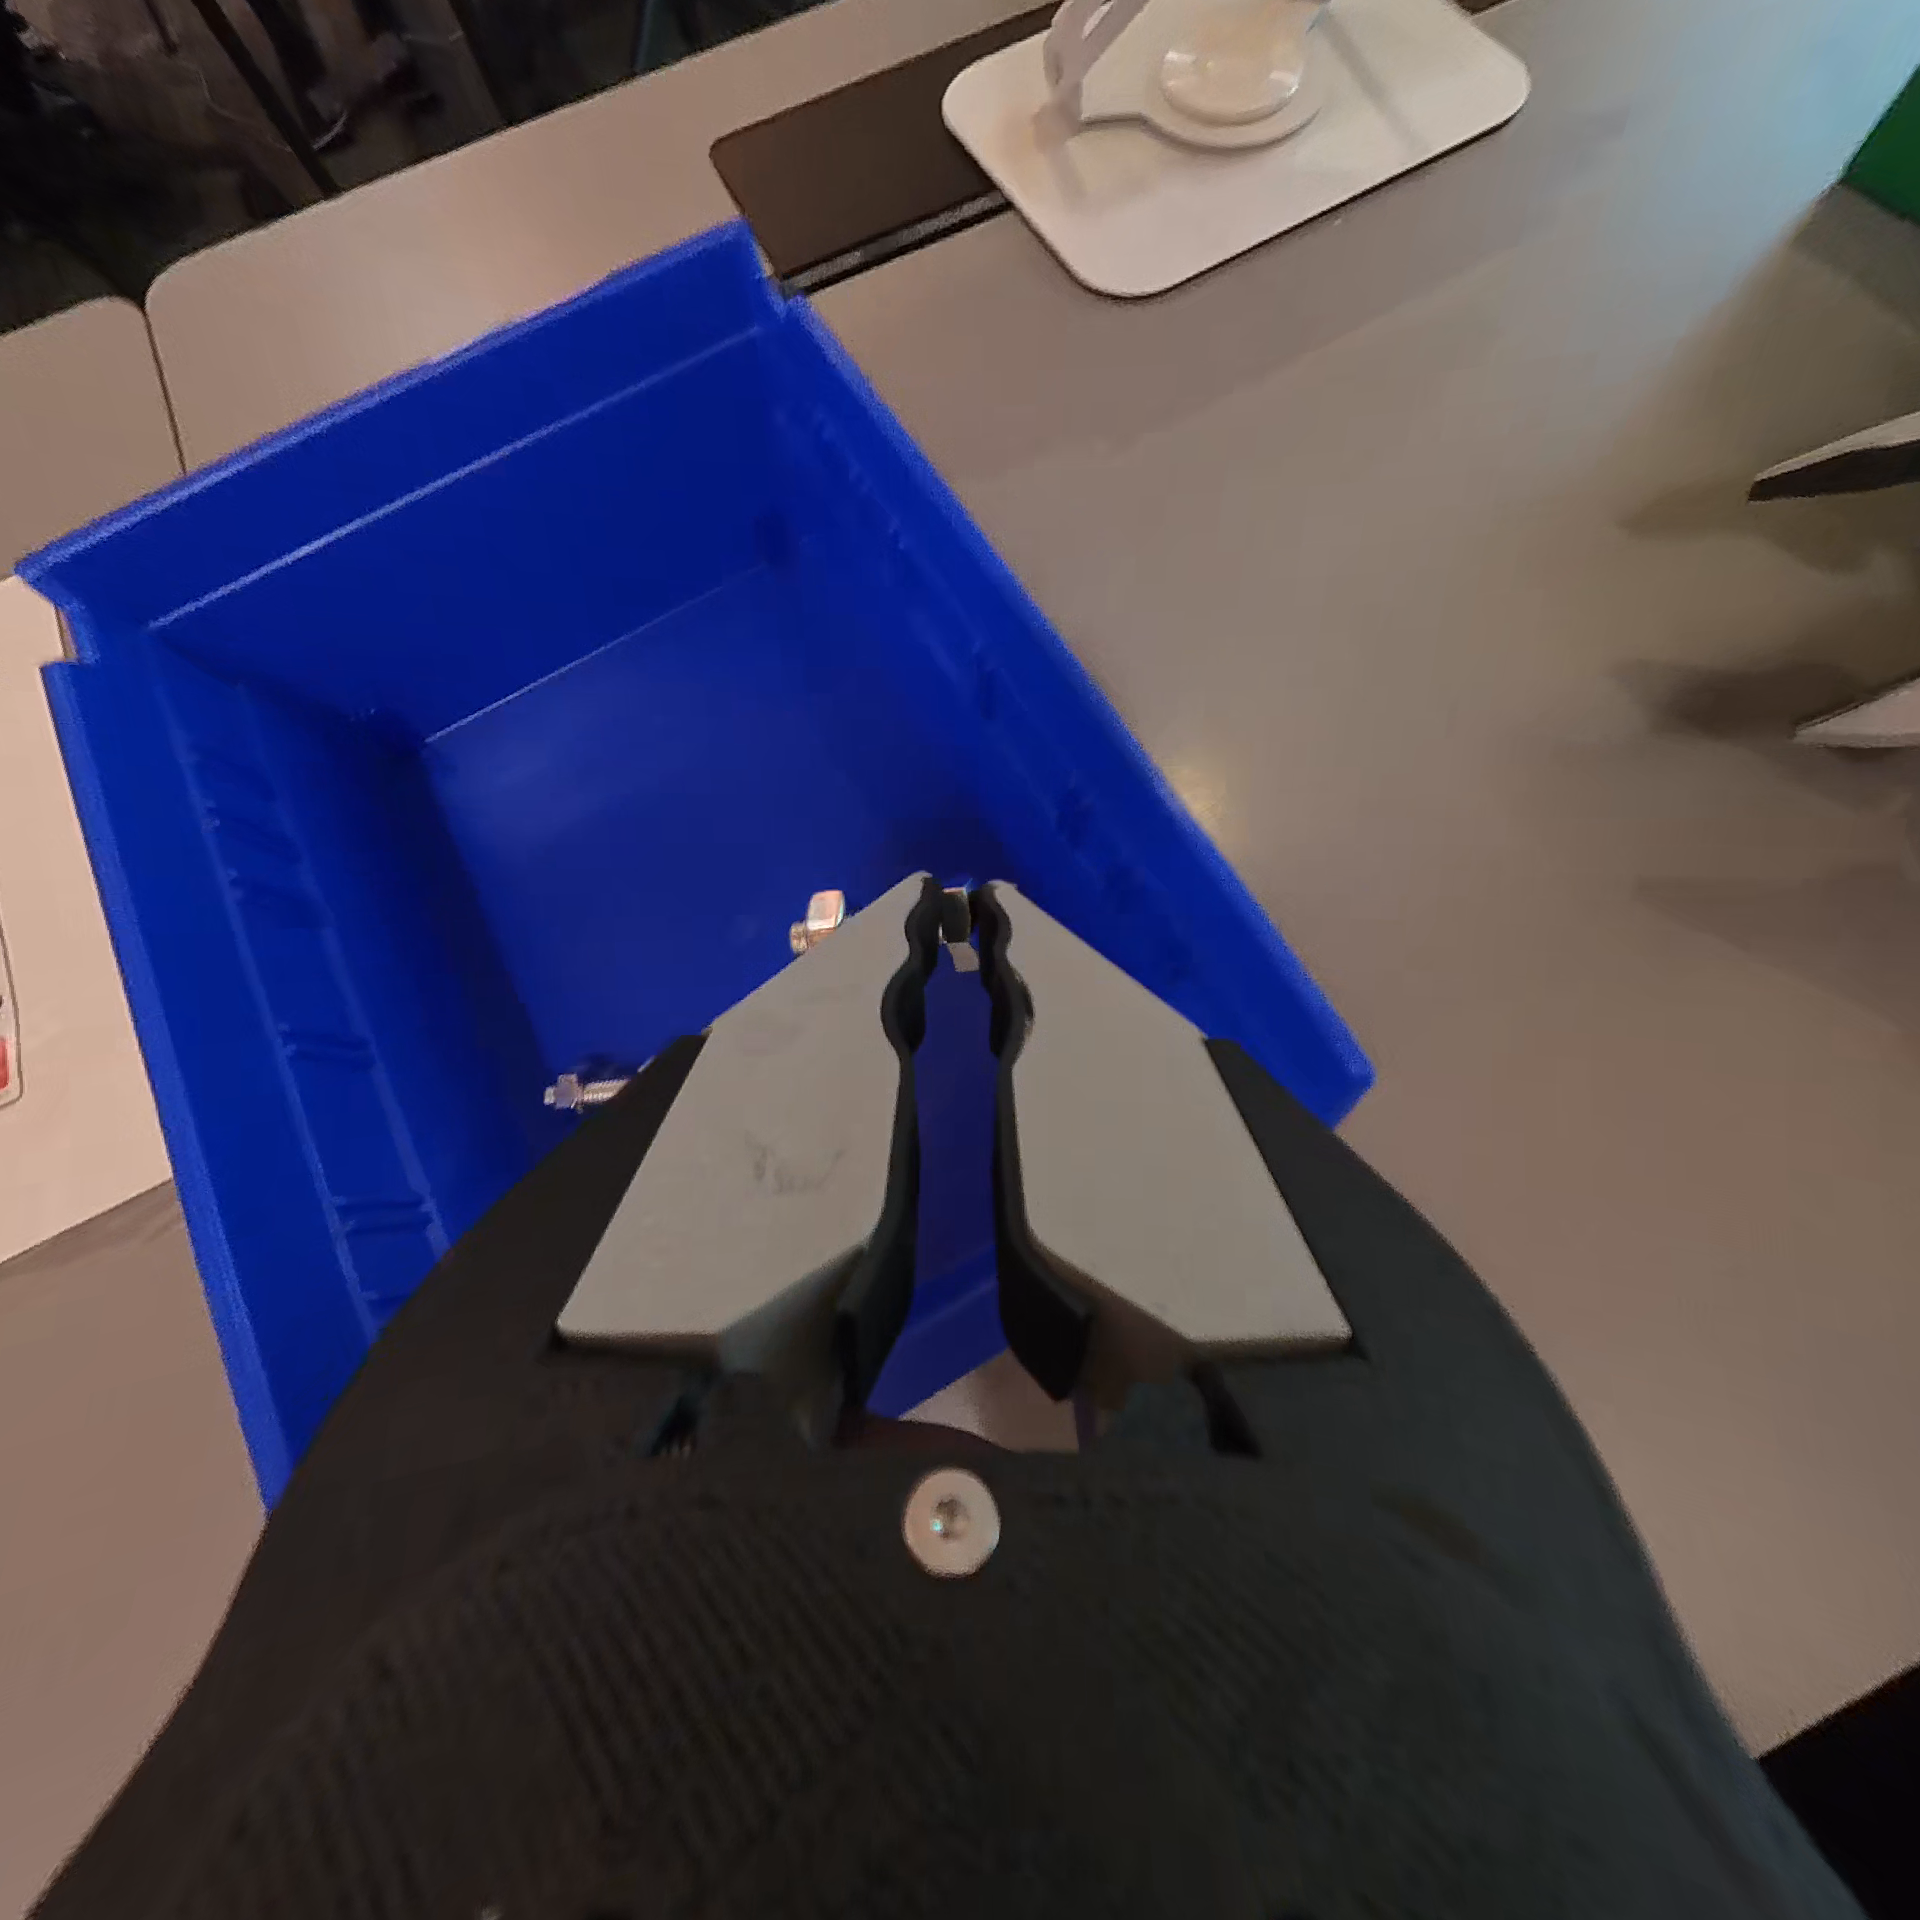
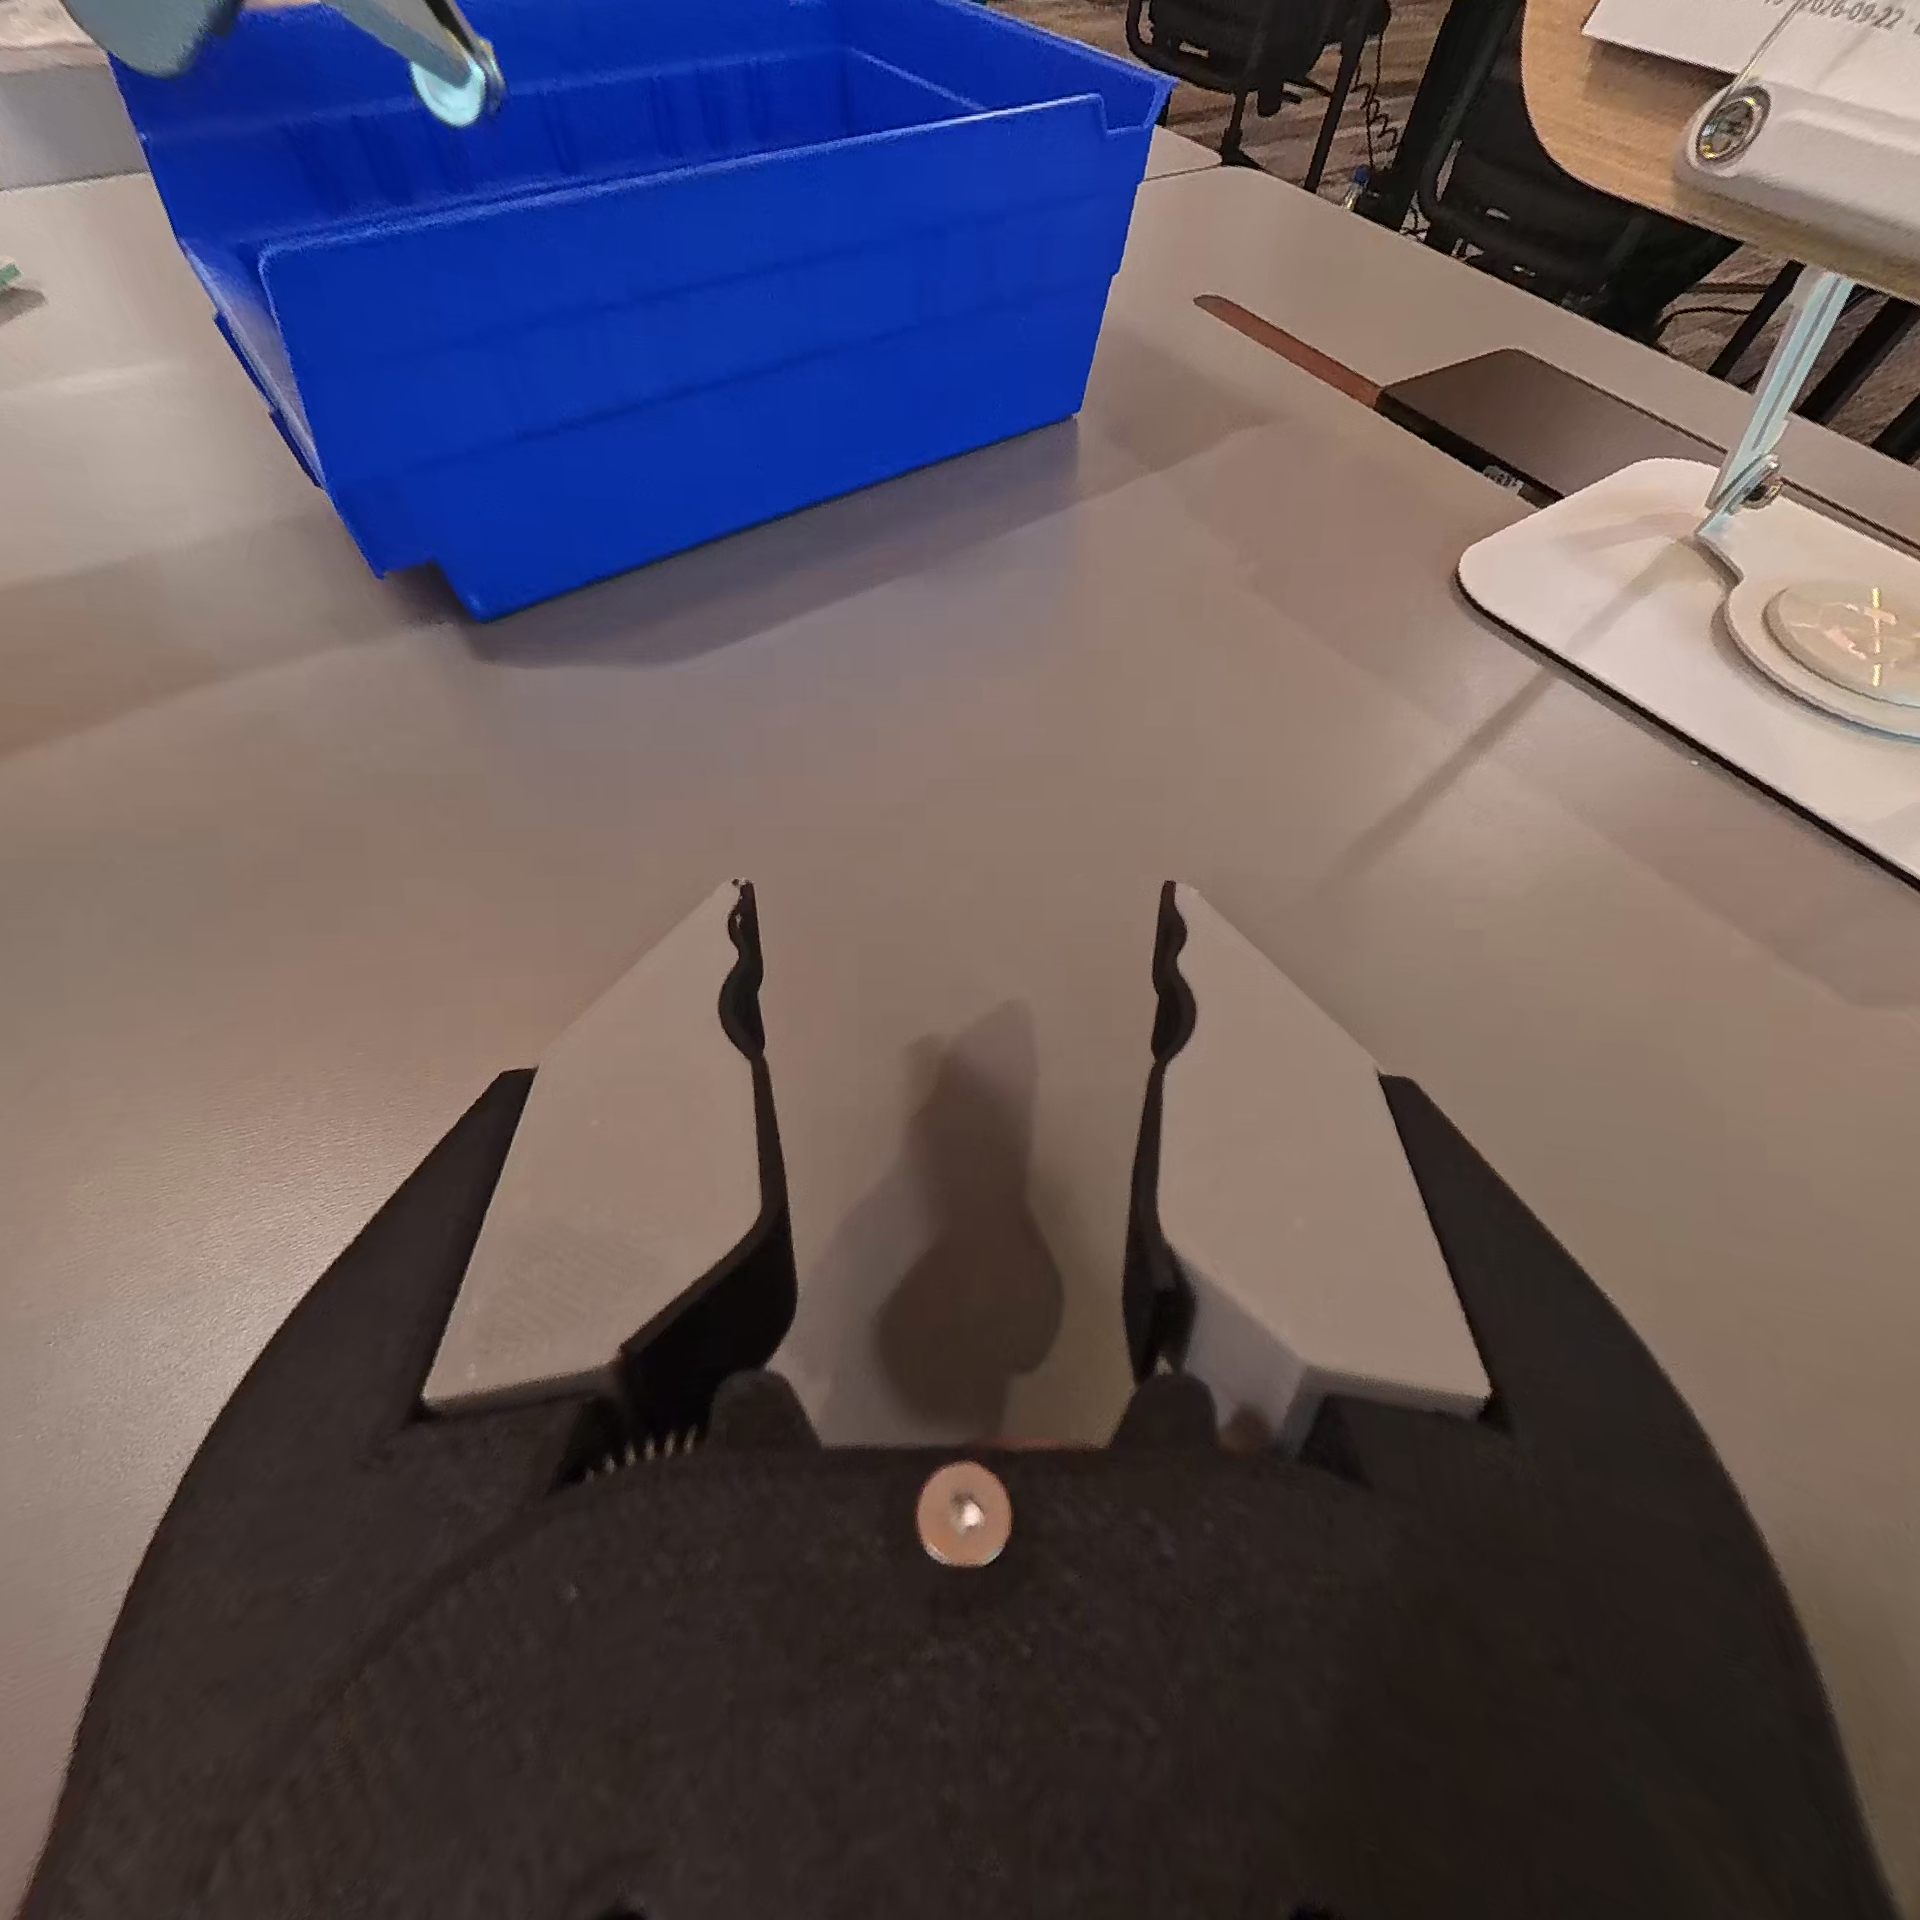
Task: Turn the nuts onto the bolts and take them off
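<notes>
Bolt (image 1: 958, 940) pinched at tips of left gripper (image 1: 956, 914), jaws nearly closed on it, hanging over near right corner of blue bin (image 1: 499, 499). Two more bolts (image 1: 816, 923) (image 1: 584, 1091) on bin floor, left of fingers. Grey table (image 1: 1351, 727) under bin.

Right wrist view: right gripper (image 2: 956, 894) wide open, empty, over bare table (image 2: 935, 727). Bin (image 2: 675, 312) far left; left gripper (image 2: 457, 73) above it, far left, gripping small metal piece, blurred. White stand base (image 2: 1621, 623) far right.
</notes>
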Demonstrator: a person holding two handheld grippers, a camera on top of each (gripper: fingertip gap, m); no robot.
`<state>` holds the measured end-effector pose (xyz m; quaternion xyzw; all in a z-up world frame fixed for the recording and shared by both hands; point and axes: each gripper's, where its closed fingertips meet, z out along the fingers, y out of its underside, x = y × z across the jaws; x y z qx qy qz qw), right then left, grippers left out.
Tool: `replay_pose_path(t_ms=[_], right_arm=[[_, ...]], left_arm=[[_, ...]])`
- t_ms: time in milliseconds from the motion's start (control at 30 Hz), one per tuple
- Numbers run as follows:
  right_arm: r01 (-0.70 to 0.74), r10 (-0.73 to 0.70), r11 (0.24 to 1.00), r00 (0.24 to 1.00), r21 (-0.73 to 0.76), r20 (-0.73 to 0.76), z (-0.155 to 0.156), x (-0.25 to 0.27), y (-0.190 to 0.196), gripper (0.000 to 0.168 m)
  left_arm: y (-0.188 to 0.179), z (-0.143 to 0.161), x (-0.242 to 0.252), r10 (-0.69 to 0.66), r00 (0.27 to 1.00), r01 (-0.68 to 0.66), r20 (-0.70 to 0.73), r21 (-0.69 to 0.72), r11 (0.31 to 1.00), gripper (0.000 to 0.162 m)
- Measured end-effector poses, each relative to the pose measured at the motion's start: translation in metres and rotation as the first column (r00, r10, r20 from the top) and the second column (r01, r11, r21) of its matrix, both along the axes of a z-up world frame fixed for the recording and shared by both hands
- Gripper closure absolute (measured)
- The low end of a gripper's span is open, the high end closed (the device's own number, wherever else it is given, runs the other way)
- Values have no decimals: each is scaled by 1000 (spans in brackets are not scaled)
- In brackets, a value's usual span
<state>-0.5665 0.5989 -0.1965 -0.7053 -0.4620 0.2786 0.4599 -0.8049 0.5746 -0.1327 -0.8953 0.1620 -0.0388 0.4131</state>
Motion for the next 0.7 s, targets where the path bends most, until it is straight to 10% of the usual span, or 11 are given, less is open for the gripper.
replay_pose_path(t_ms=[300,700], right_arm=[[-78,77,997,995,-3,-59,11,-5,-12,95],[-706,544,690,650,-157,-530,82,0,-111,109]], left_arm=[[-13,50,97,-299,954,293,1,205,934,157],[-117,54,251,-745,561,818,-360,381,432,157]])
